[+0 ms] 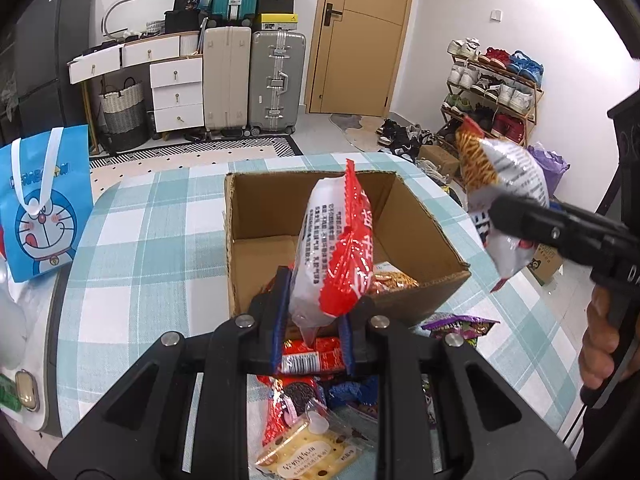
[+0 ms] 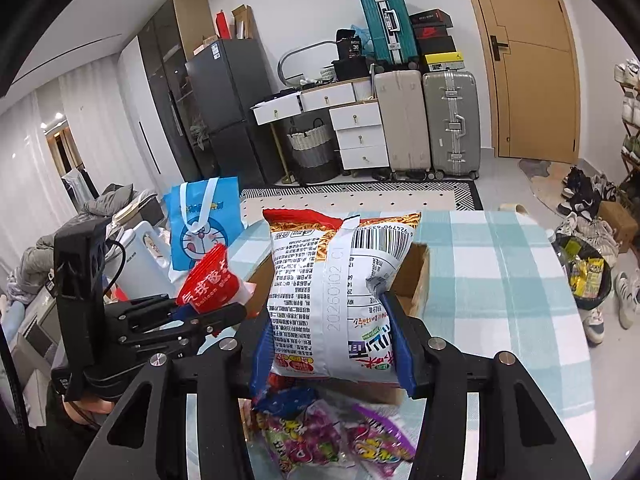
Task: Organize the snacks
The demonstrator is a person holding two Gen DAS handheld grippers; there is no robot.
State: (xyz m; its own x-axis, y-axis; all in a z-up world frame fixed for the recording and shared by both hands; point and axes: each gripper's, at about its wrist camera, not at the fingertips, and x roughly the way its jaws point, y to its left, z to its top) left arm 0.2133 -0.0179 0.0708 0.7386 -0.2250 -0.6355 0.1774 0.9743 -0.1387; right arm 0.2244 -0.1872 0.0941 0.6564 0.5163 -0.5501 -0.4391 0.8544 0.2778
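Cracker pack (image 1: 308, 454) under left tongs (image 1: 314, 320), unseen from right.

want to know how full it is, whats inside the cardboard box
In the cardboard box, one orange-patterned snack packet shows at the near wall, with bare cardboard floor behind it. The red and white packet held in front hides the rest of the near side.
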